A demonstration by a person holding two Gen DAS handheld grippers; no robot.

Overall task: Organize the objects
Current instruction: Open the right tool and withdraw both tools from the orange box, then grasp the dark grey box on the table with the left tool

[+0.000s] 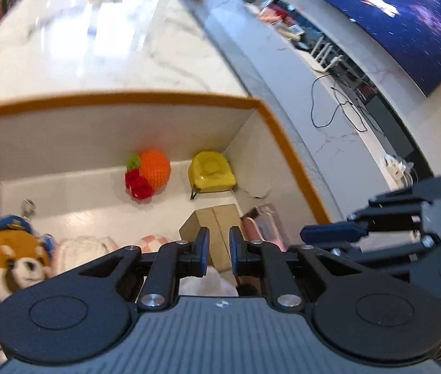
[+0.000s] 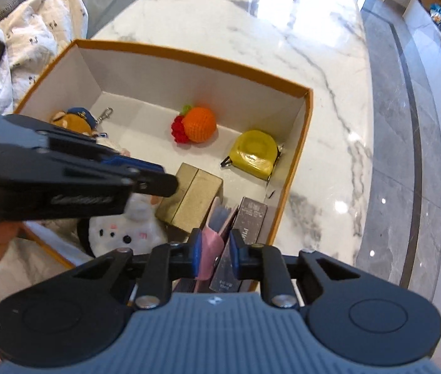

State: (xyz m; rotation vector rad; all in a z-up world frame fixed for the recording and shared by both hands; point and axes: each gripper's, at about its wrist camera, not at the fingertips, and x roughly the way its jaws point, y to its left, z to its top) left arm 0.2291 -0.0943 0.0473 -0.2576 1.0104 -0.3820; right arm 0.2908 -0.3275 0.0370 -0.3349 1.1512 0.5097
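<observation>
Orange-rimmed box [image 2: 189, 54], yellow tape measure [image 2: 254, 154]

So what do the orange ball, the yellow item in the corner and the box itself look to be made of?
Orange ball: crocheted yarn, going by the knotted matte stitch texture; it has red and green knitted bits attached. Yellow item: probably hard glossy plastic, since it shows sharp highlights; it may be a tape measure. Box: likely cardboard, with flat matte white walls, folded creases and a tan rim.

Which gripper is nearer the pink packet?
Right. The right gripper has the pink packet between its fingers; the left gripper hangs off to the side, above the gold box.
</observation>
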